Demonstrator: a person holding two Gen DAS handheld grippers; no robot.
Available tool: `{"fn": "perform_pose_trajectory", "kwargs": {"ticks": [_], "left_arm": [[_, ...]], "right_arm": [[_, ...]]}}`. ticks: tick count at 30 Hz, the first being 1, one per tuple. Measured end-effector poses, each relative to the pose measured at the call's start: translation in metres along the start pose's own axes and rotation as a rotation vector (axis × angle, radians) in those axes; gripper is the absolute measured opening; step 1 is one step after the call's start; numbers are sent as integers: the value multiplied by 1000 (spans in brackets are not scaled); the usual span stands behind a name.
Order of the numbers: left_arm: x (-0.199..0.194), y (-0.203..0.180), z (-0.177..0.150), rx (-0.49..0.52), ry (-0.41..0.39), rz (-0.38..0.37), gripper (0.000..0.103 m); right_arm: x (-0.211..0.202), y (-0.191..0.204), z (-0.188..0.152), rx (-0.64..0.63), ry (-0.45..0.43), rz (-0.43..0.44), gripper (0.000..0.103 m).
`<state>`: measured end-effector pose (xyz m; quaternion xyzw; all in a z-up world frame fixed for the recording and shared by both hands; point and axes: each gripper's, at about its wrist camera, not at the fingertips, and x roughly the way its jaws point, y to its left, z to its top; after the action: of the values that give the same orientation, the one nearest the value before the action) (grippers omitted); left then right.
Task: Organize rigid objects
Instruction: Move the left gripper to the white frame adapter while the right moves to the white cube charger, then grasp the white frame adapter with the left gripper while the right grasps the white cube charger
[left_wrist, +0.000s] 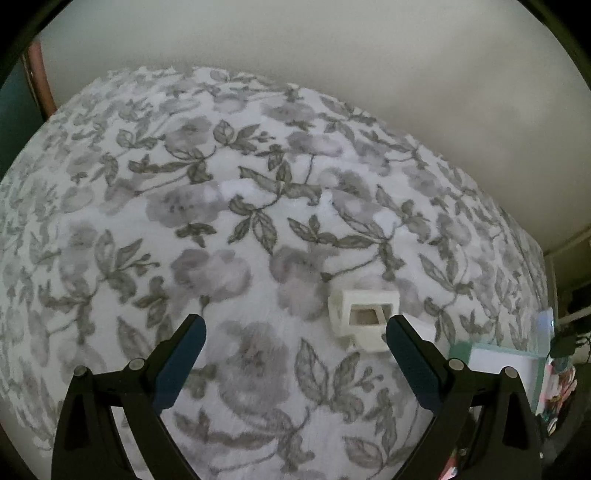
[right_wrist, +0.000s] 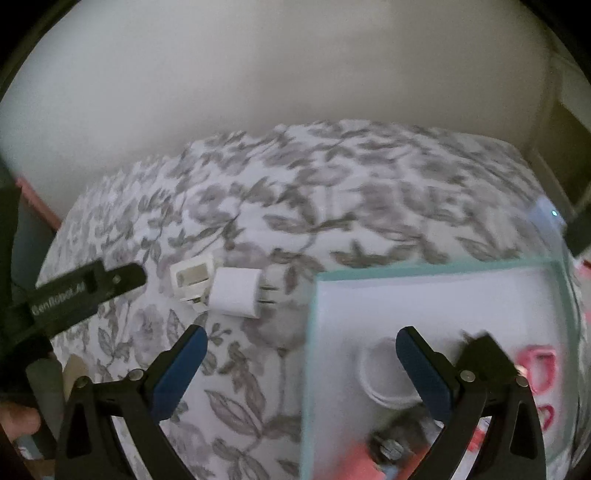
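On floral bedspread (left_wrist: 258, 221): white adapter (right_wrist: 238, 292) and clip block (left_wrist: 364, 317) unsorted; glass box (right_wrist: 436, 269) partly filled; both tools spread, empty.

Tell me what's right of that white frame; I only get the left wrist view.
Observer: A white plug adapter lies beside the frame, prongs toward the glass box.
Operator: Report what's inside the box.
Observer: A white ring, some pink pieces and a bolt, blurred.
Operator: Give me the right gripper.
Observer: The right gripper is open, holding nothing, with one finger over the box and the other over the bedspread.
Operator: And mine from there.
Observer: Only the side of the left gripper shows, near the frame; in your view it is open.
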<state>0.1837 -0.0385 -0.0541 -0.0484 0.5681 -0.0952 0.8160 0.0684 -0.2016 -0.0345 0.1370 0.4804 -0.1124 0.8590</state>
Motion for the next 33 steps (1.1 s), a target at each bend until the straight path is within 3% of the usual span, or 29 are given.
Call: {"fn": "perform_pose_trajectory", "kwargs": {"ticks": [8, 10, 17, 21, 26, 28, 33], "left_arm": [[24, -5, 13, -8, 43, -67, 98], [30, -11, 15, 8, 49, -74, 98], [47, -29, 16, 62, 90, -117, 98], [52, -38, 14, 108, 87, -95, 98], [55, -36, 13, 101, 97, -133, 82], [53, -29, 13, 102, 96, -97, 77], [53, -1, 18, 61, 109, -78, 77]], "right_arm": [[39, 29, 15, -73, 27, 29, 99], [45, 33, 16, -98, 23, -10, 99], [44, 28, 20, -111, -4, -5, 95], [39, 30, 20, -136, -12, 13, 94], [40, 35, 17, -167, -4, 10, 94], [37, 36, 17, -173, -4, 19, 94], [31, 45, 20, -202, -28, 20, 94]]}}
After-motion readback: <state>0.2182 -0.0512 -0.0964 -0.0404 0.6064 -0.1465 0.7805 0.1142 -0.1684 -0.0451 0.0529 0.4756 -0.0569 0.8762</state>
